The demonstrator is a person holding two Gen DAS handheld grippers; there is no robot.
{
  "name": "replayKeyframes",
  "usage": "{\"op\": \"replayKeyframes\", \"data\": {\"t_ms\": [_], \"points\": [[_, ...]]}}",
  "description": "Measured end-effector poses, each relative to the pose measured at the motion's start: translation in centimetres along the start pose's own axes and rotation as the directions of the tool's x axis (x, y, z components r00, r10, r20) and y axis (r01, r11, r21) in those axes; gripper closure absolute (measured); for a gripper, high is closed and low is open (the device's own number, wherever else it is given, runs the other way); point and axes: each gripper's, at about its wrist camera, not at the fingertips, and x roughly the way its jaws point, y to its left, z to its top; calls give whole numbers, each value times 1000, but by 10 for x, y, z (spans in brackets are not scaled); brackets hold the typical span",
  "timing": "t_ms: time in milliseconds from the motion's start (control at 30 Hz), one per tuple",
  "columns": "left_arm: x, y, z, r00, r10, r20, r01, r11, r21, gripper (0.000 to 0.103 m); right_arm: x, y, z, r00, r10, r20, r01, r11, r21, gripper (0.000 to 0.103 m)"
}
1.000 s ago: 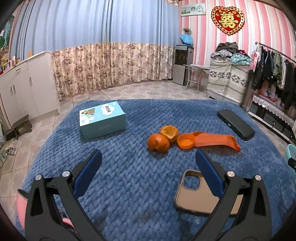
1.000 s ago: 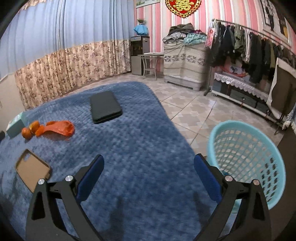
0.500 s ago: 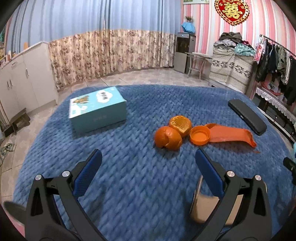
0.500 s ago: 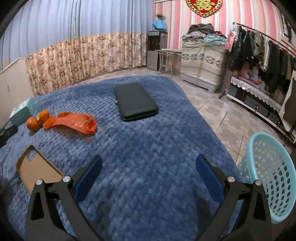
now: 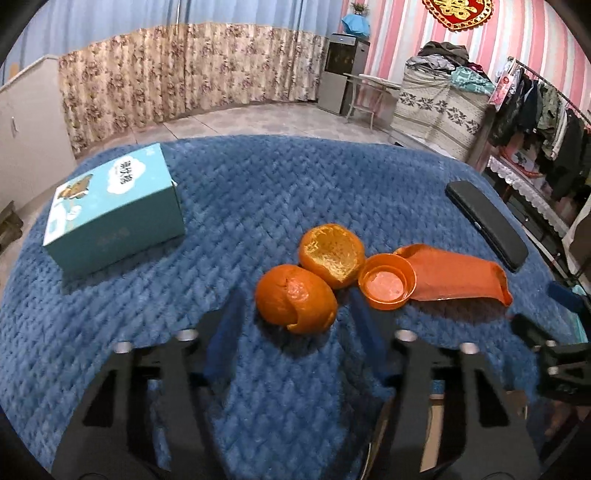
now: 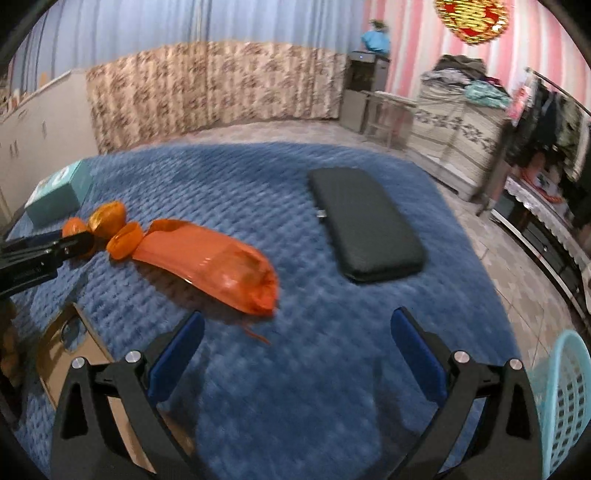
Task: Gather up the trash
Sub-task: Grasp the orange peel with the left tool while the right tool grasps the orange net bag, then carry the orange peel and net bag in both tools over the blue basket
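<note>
Nothing collected yet. Orange peels (image 5: 297, 302), cap (image 5: 386, 284), orange wrapper (image 6: 210, 258) all on blue bed mid-area. Left gripper (image 5: 297, 317) jaws narrowing around near peel, not touching. Right gripper (image 6: 295, 347) jaws wide, empty. Basket (image 6: 565, 398) off right edge.

This is a lived-in room of a home, a bedroom by the look of it. A blue quilted blanket (image 5: 258, 192) covers a wide bed. Clothes hang on an open rack (image 5: 546, 110) by a pink striped wall (image 5: 399, 33) with a red heart-shaped ornament (image 5: 458, 11). Floral curtains (image 5: 184, 70) run along the far wall above a tiled floor (image 5: 258, 118), with white cupboards (image 5: 26, 122) and a water dispenser (image 5: 340, 70).
</note>
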Motion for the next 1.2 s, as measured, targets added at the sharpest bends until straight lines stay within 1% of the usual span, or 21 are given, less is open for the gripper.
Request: {"op": "replayKeyframes", "data": {"t_ms": [67,100,133,233,300,333,367,400,433,467,500,567,633,733,833,933,1033,1200], "points": [[0,0,0,1000,-7,0,7,1000,-1,64,10,9,5,1000,12,-28,-12,1000,-27,4],[-1,1,-1,1000,-12,5,12,1000,-6,68,14,12,6,999,13,-35,-14,999,-37,4],[-3,2,-2,1000,-13,12,13,1000,-9,69,17,15,9,999,12,-42,-14,999,-47,4],[-15,4,-6,999,36,38,-36,999,3,70,23,18,14,999,23,-45,-26,998,-57,5],[-25,8,-8,997,49,55,-49,999,-1,70,24,19,16,999,34,-42,-37,997,-63,5],[-30,11,-11,997,54,63,-53,999,-11,70,26,20,17,999,34,-41,-36,997,-70,8],[-33,13,-11,996,55,68,-54,998,-14,70,27,19,17,998,38,-44,-41,996,-74,20],[-37,15,-13,995,60,76,-59,998,-16,70,28,20,17,998,44,-50,-48,996,-77,28],[-42,17,-15,994,66,88,-65,998,-17,70,30,19,17,997,51,-60,-56,995,-78,41],[-45,19,-17,993,72,96,-71,997,-16,70,31,20,16,996,66,-65,-71,994,-80,50],[-48,20,-20,992,77,100,-76,997,-17,70,30,21,16,995,76,-62,-81,993,-84,56],[-53,22,-23,991,83,102,-82,997,-17,70,26,23,16,994,93,-50,-97,990,-100,81],[-57,20,-25,991,88,103,-87,996,-9,70,19,23,15,995,97,-35,-100,989,-108,89],[-66,16,-25,988,96,123,-98,995,6,70,6,16,11,995,99,-7,-99,990,-102,90],[-73,11,-24,986,92,136,-94,995,13,70,-11,-1,6,996,88,18,-86,993,-82,90],[-80,2,-22,986,78,146,-82,996,22,70,-31,-22,-1,998,59,39,-57,997,-49,90],[-86,-12,-19,985,59,161,-66,997,37,70,-56,-54,-9,998,17,59,-16,1000,-9,90],[-95,-50,-13,982,-2,188,-10,998,63,70,-107,-117,-29,993,-78,94,69,994,90,90]]}}
